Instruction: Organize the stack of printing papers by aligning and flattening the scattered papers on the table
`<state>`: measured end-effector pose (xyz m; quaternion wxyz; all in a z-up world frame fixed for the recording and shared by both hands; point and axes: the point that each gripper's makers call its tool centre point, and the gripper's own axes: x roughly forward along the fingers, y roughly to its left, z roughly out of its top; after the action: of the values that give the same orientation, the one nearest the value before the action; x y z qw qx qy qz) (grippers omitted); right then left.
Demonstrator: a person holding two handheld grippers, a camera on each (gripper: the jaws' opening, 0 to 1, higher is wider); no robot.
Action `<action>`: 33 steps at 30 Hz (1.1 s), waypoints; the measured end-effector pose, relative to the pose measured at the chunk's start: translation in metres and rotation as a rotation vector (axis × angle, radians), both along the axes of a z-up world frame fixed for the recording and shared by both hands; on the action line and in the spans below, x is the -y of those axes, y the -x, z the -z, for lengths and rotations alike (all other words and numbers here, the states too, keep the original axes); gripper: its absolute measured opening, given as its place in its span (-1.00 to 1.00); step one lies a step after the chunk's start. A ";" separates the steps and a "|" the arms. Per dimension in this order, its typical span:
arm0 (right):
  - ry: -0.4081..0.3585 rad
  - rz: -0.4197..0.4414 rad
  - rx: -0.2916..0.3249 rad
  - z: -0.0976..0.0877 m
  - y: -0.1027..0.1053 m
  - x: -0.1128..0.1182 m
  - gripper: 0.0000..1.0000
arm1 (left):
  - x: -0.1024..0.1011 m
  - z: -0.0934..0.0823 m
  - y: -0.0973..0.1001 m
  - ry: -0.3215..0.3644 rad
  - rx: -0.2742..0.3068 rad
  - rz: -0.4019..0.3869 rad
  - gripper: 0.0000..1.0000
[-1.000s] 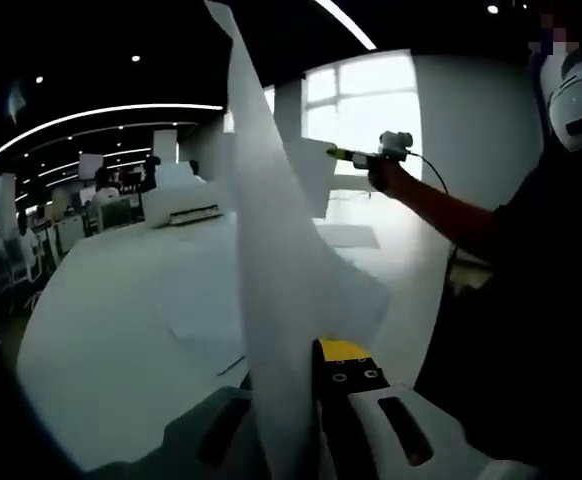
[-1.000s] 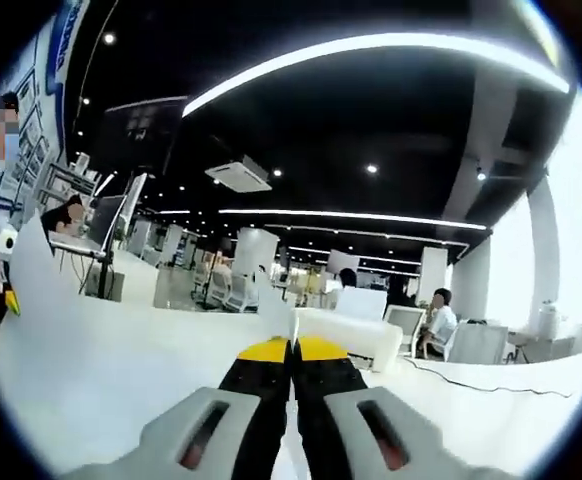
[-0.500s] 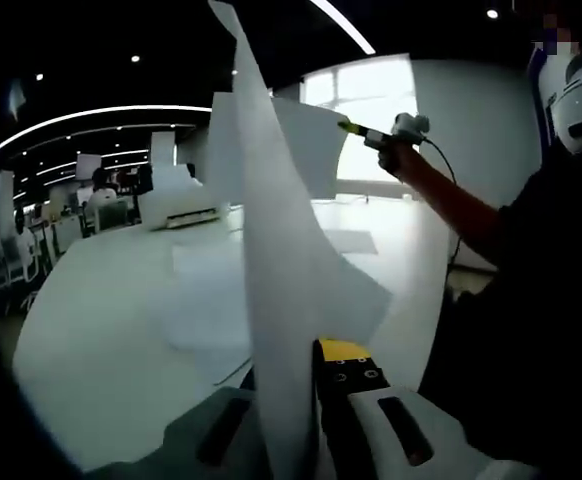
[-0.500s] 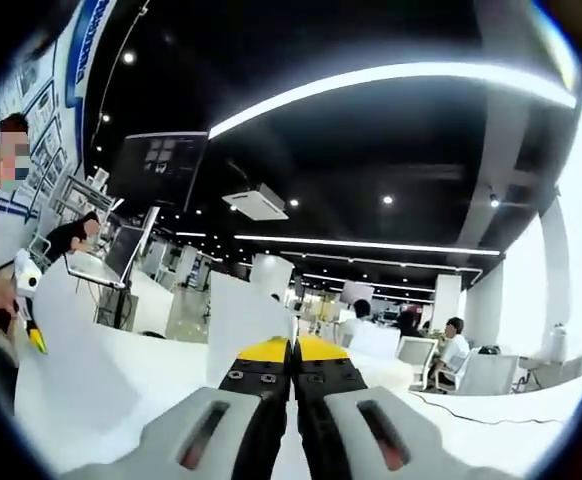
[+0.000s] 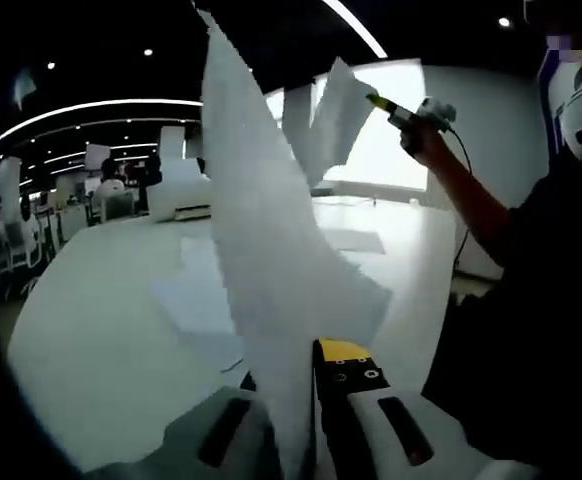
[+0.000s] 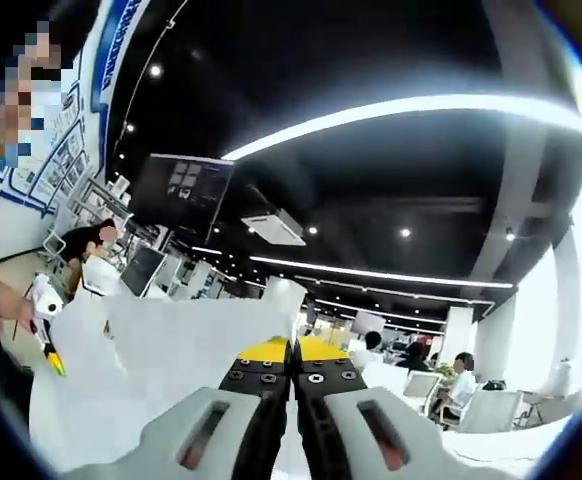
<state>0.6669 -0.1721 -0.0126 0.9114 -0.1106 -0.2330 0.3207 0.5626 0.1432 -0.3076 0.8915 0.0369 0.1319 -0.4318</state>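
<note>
Both my grippers, left (image 5: 306,350) and right (image 6: 292,348), have jaws clamped on one paper sheet (image 5: 271,260) held above the worktop (image 5: 101,330). Pulling them apart could tear it, or let it slip free.

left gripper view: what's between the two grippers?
The held sheet of paper, spanning from the left gripper up to the right gripper. Below it, more sheets lie on the table.
</note>
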 end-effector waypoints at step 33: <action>0.058 -0.162 -0.032 0.003 0.069 -0.031 -1.00 | -0.008 0.004 -0.004 -0.001 0.020 -0.045 -0.89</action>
<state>0.5976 -0.1408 -0.0153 0.8825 -0.1124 -0.2173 0.4017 0.5669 0.1514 -0.3113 0.9023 0.0389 0.1241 -0.4110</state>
